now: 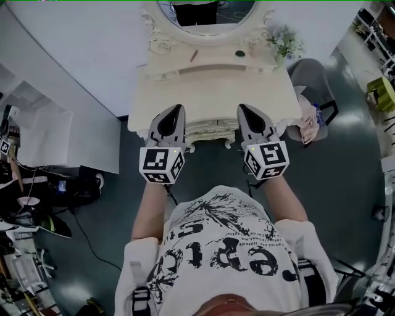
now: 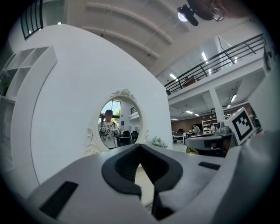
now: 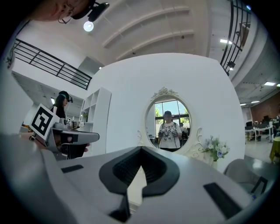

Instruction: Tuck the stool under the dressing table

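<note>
The cream dressing table (image 1: 213,86) with its oval mirror (image 1: 207,15) stands straight ahead. Under its front edge, between my grippers, shows a cream carved rim with small feet, apparently the stool (image 1: 210,132); most of it is hidden beneath the table. My left gripper (image 1: 174,111) and right gripper (image 1: 245,110) hover side by side over the table's front edge. Both are shut with nothing in them. The left gripper (image 2: 140,145) and the right gripper (image 3: 141,150) point at the mirror (image 2: 117,124) (image 3: 169,122), where a person's reflection shows.
A grey chair (image 1: 313,83) stands right of the table, with a small flower bunch (image 1: 285,42) on the table's right corner. White partition panels (image 1: 55,123) lie left. Bags, shoes and cables (image 1: 37,203) clutter the dark floor at left.
</note>
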The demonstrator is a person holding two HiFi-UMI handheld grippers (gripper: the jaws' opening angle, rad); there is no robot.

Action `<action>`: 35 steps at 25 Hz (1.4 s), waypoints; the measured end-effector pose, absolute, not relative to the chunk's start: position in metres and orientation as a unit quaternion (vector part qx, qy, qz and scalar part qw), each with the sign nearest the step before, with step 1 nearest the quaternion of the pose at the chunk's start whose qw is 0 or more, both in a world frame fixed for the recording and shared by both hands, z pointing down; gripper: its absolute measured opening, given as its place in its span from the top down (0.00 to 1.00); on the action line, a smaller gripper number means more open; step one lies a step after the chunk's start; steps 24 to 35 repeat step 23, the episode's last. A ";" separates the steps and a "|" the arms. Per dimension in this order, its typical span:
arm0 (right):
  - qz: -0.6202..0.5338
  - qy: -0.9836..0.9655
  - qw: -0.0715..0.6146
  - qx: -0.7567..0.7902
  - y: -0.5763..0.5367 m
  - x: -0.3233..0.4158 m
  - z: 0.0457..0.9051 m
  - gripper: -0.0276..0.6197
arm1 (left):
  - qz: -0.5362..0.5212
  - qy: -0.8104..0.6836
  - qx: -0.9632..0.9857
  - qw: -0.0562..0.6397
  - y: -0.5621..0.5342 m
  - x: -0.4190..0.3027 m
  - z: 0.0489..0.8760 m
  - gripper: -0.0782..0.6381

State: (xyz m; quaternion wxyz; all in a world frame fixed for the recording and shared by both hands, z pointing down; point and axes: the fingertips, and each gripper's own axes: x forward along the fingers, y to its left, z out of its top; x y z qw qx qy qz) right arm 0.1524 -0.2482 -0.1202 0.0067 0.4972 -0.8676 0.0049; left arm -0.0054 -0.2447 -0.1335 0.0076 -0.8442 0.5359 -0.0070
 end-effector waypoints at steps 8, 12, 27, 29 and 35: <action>0.010 -0.866 0.021 0.499 -0.241 0.154 -0.113 0.93 | -0.014 0.524 -0.851 0.005 -0.241 0.003 -0.129 0.87; 0.013 -0.867 0.026 0.498 -0.238 0.155 -0.109 0.93 | -0.009 0.520 -0.854 -0.003 -0.238 0.009 -0.125 0.87; 0.027 -0.870 0.032 0.491 -0.247 0.158 -0.096 0.93 | -0.017 0.527 -0.850 -0.027 -0.250 0.013 -0.109 0.87; 0.027 -0.870 0.032 0.491 -0.247 0.158 -0.096 0.93 | -0.017 0.527 -0.850 -0.027 -0.250 0.013 -0.109 0.87; 0.027 -0.870 0.032 0.491 -0.247 0.158 -0.096 0.93 | -0.017 0.527 -0.850 -0.027 -0.250 0.013 -0.109 0.87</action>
